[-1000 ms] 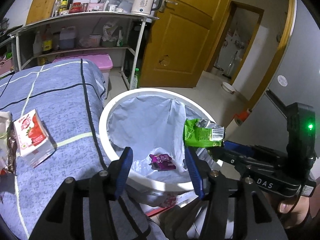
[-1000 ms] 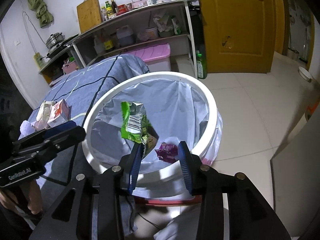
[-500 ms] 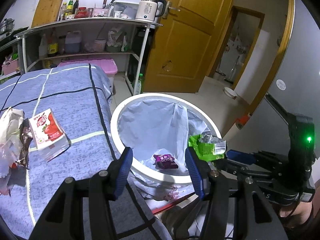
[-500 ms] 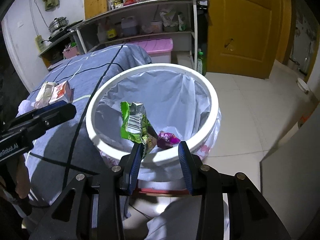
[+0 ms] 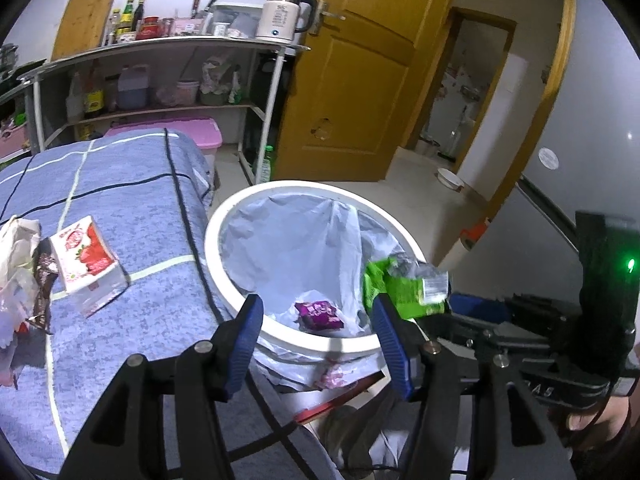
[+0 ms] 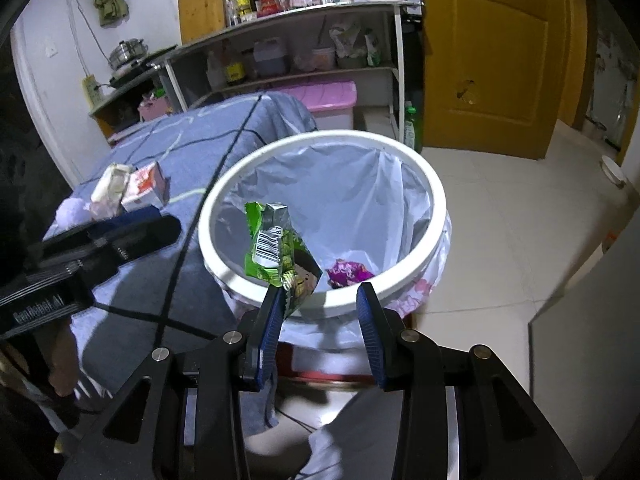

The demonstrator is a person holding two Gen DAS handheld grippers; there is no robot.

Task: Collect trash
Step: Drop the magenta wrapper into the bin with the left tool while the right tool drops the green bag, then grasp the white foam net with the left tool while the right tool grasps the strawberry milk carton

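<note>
A white trash bin (image 5: 224, 224) lined with a pale bag stands beside the blue bed; it also shows in the right wrist view (image 6: 438, 196). A purple wrapper (image 5: 319, 315) lies inside it (image 6: 347, 272). My right gripper (image 6: 320, 312) is open, and a green snack wrapper (image 6: 276, 250) clings to its left finger above the bin's near rim; the wrapper also shows in the left wrist view (image 5: 404, 286). My left gripper (image 5: 318, 340) is open and empty, near the bin's near edge. A red-and-white carton (image 5: 86, 264) and crumpled wrappers (image 5: 22, 256) lie on the bed.
The blue bedspread (image 5: 132, 192) is left of the bin. A metal shelf (image 5: 160, 44) with bottles and a kettle (image 5: 280, 16) stands behind. A pink storage box (image 6: 324, 98) sits under it. A wooden door (image 5: 352, 80) and tiled floor (image 6: 500, 200) are to the right.
Both grippers have drawn back from the bin, so it looks smaller and farther. The green wrapper still hangs at my right gripper's left finger, now over the bin's near rim.
</note>
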